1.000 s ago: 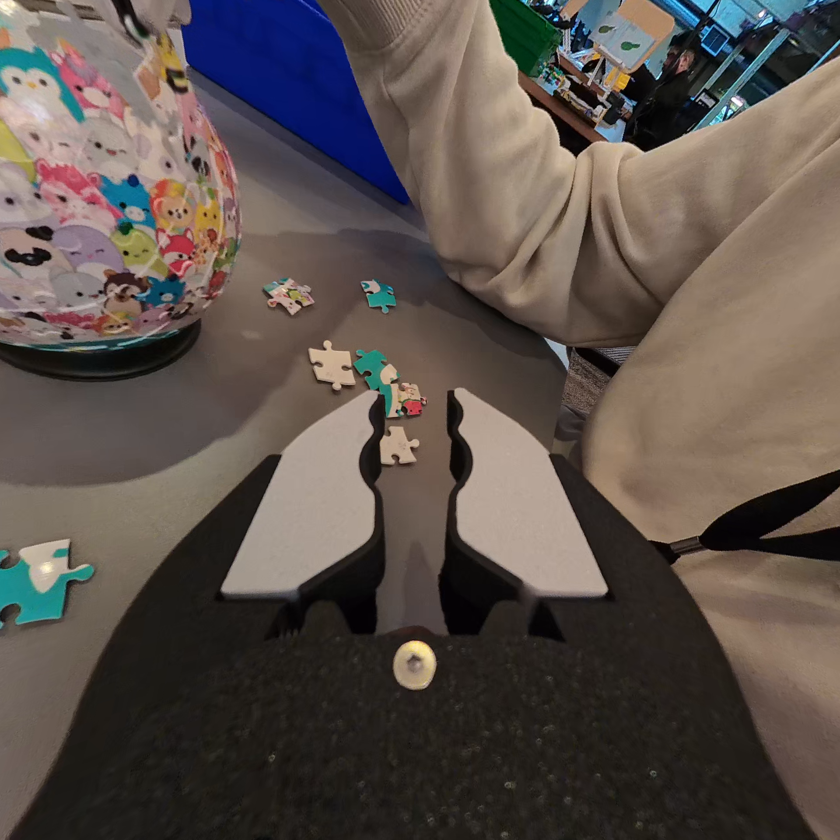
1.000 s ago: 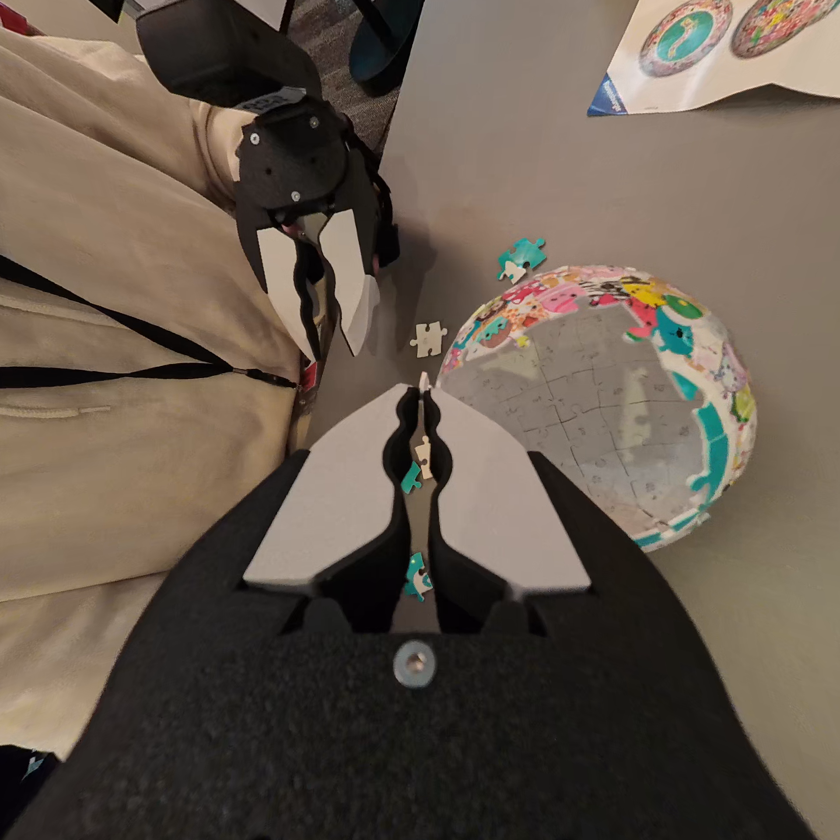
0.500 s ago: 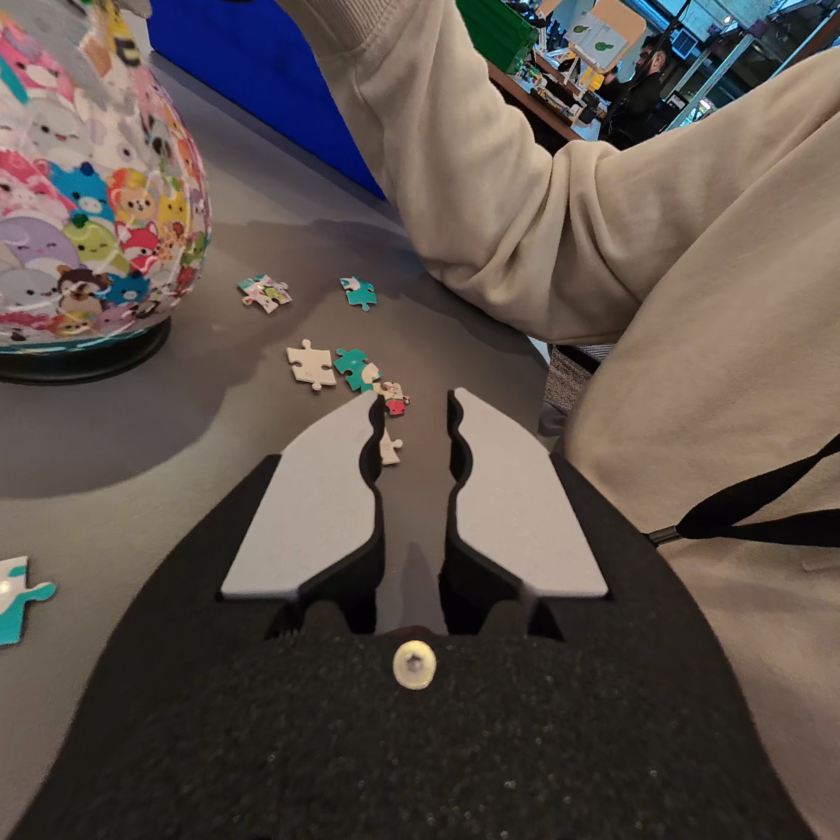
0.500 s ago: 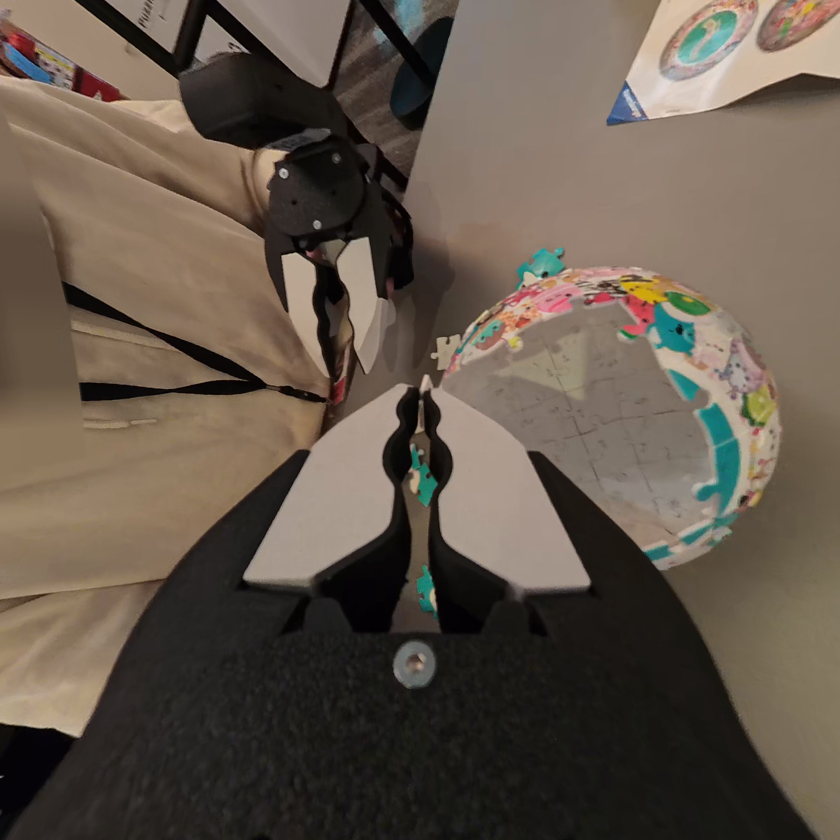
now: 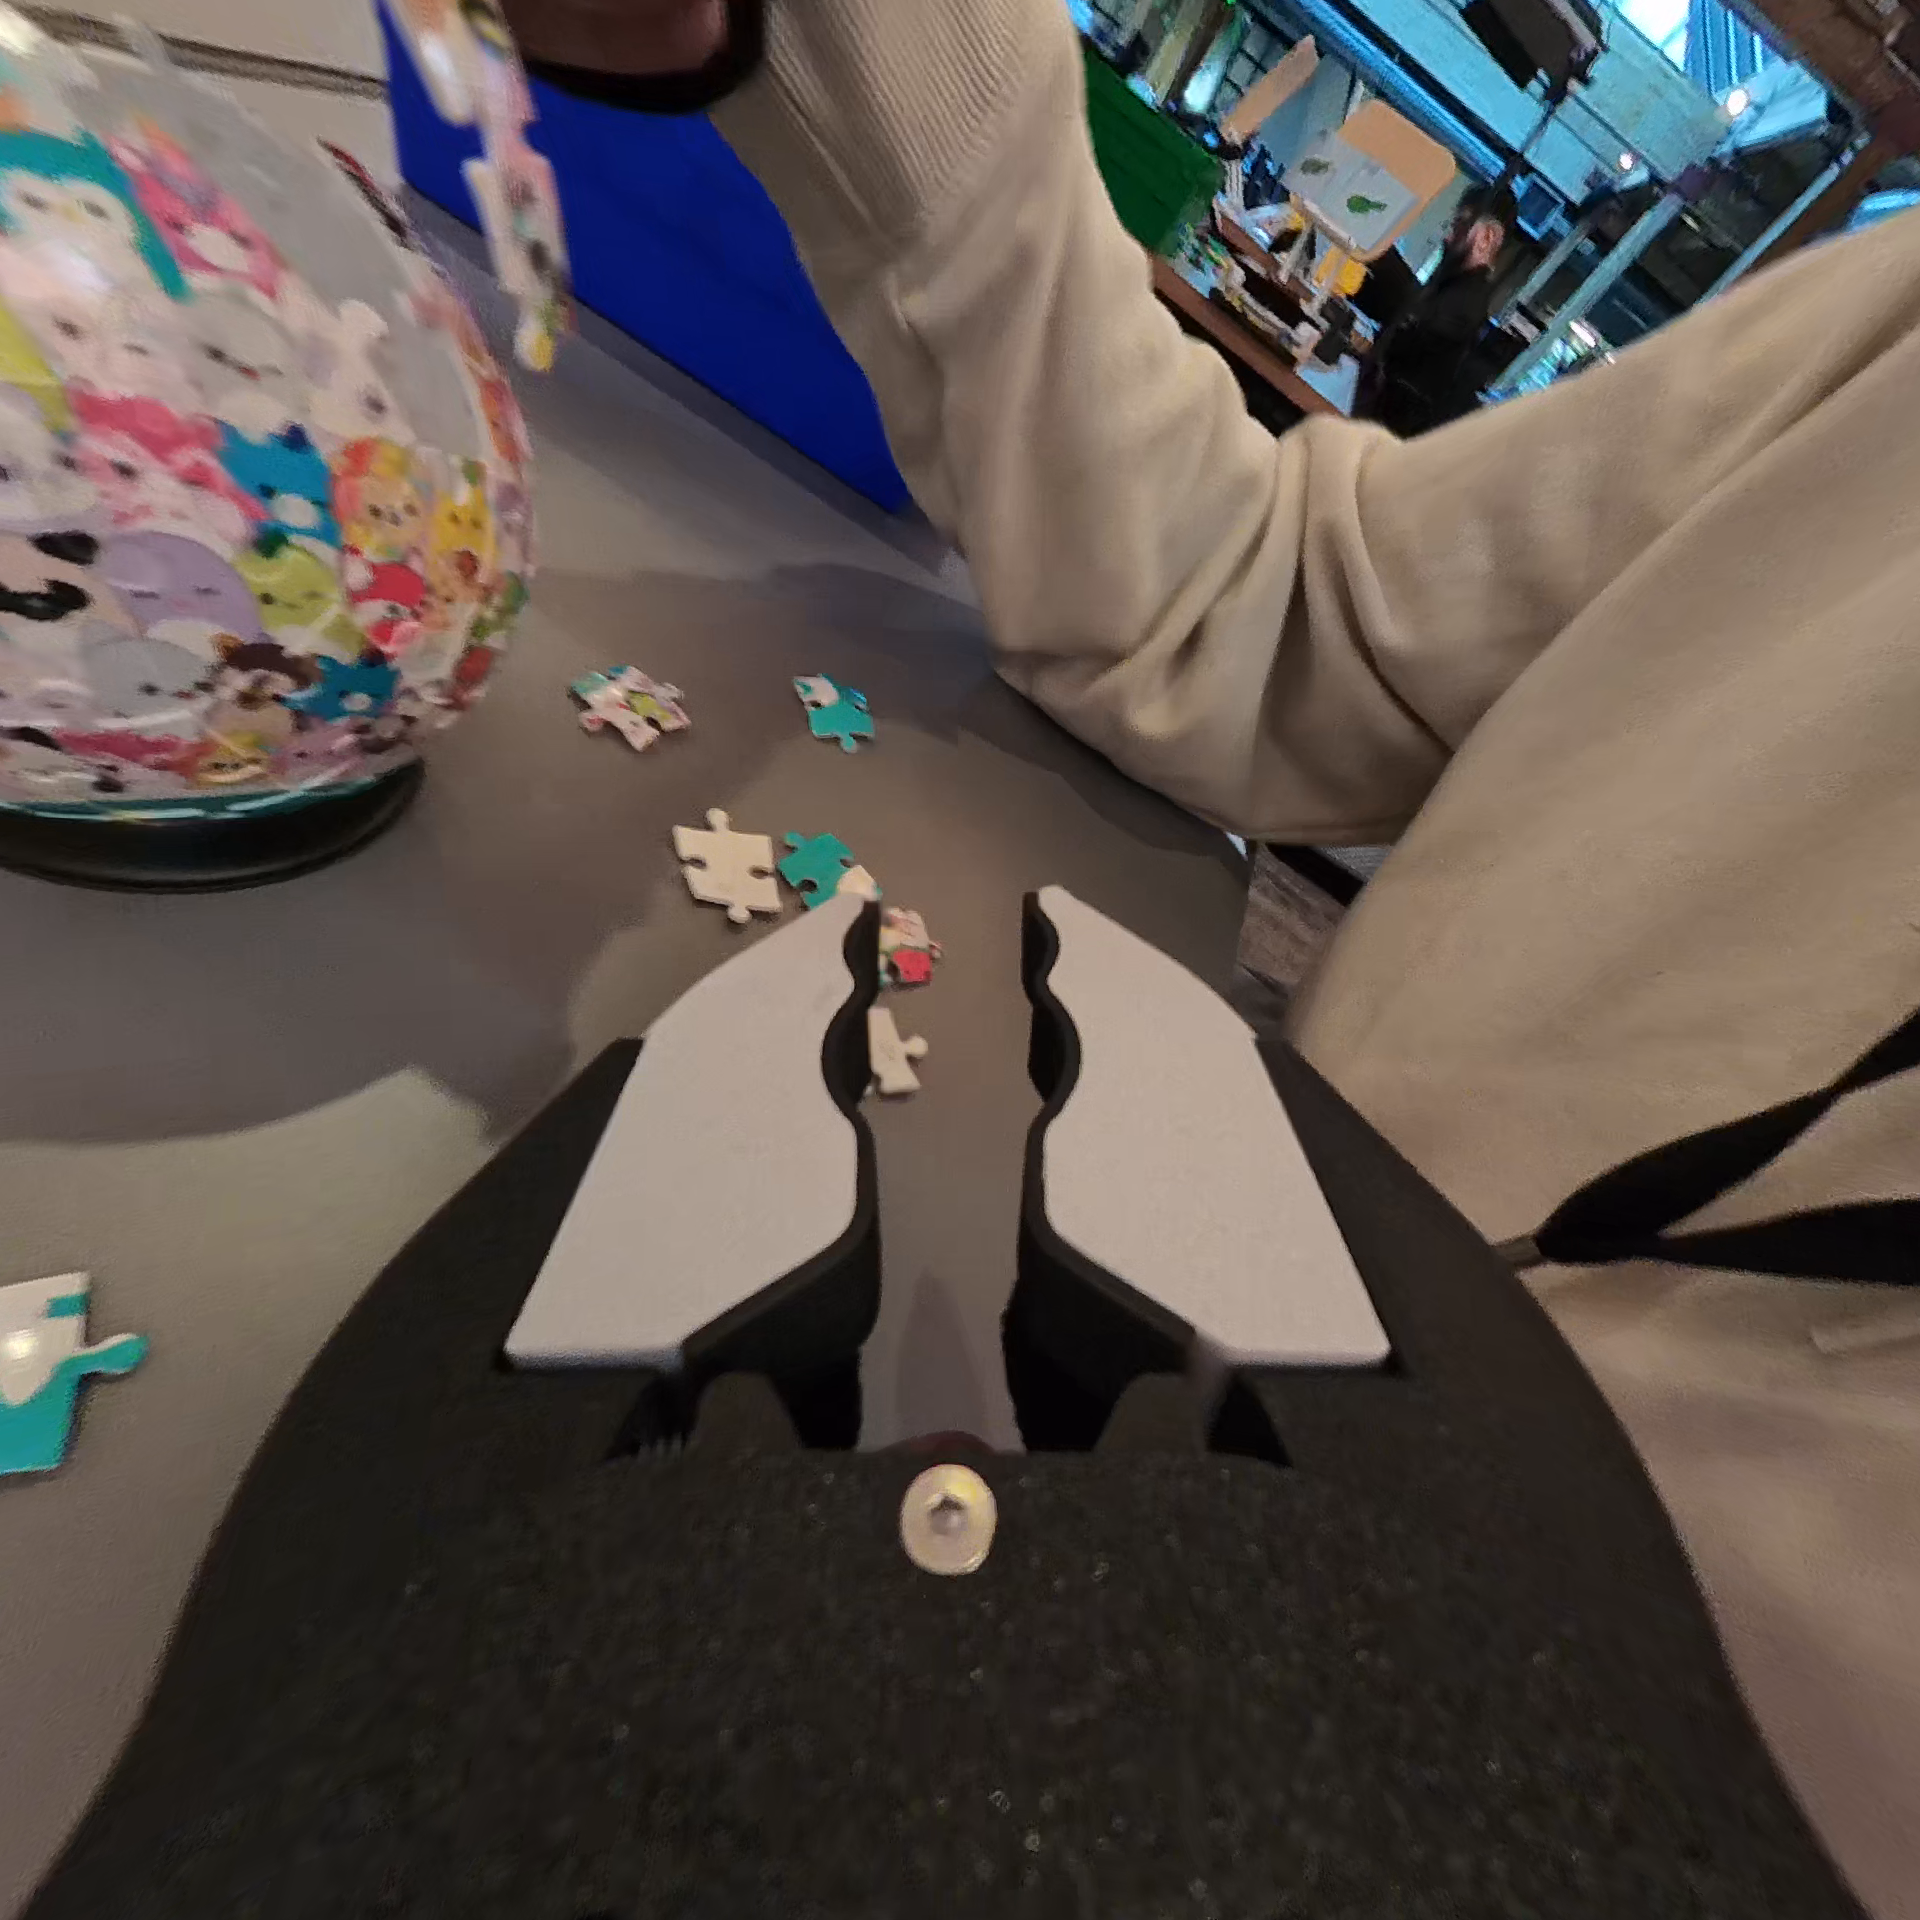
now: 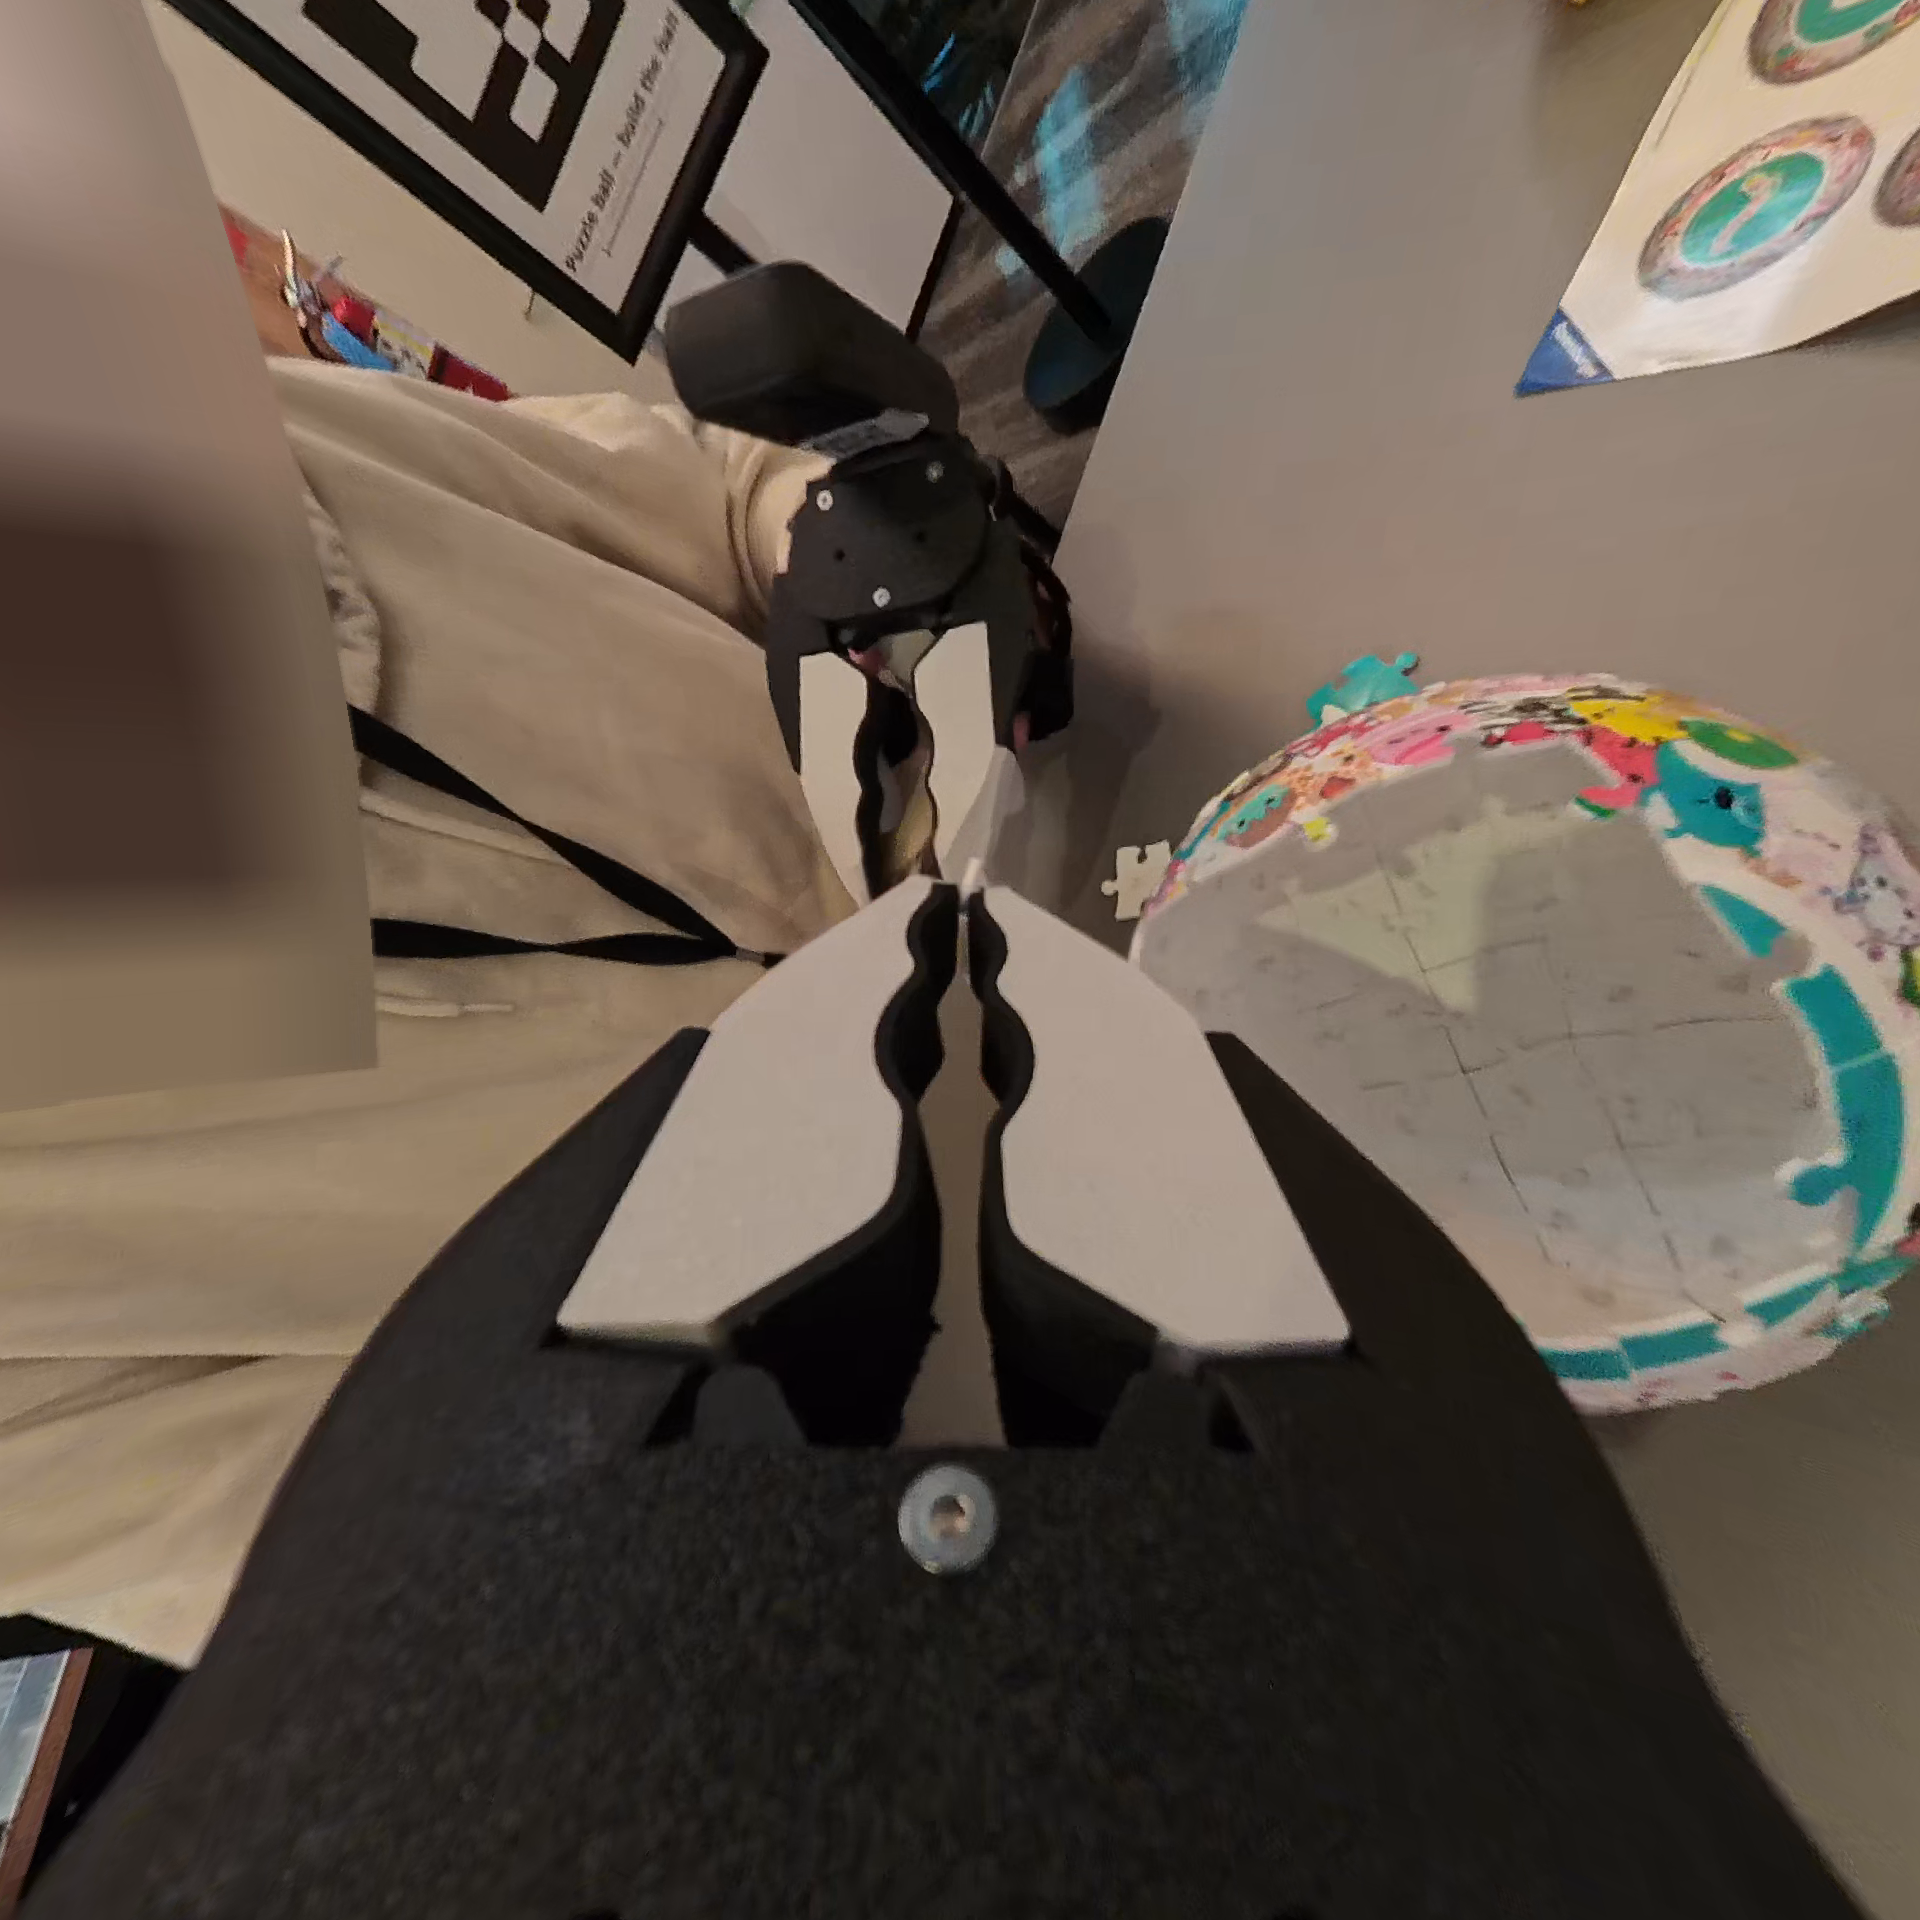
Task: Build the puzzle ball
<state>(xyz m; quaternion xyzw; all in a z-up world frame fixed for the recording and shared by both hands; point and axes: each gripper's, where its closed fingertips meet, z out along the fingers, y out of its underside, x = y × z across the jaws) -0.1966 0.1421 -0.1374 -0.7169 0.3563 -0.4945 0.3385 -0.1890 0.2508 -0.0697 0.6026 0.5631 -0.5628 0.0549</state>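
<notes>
Ball [image 6: 1558, 1039]: hollow shell of thin interlocked pieces, light and likely fragile; steady it by the finished rim, on the table [image 6: 1455, 468].

Right gripper [image 6: 966, 899]: closed on a piece [image 6: 972, 878], edge-on, apparently; ball just right.

Left gripper [image 5: 945, 914]: open, empty, over loose pieces [image 5: 727, 862]; ball far left.

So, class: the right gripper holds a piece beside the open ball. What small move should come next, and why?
Probably swing the right gripper toward the ball and line the piece up with its open edge: the gripper is shut on the piece, beside the ball, whose top is unfinished.
</notes>
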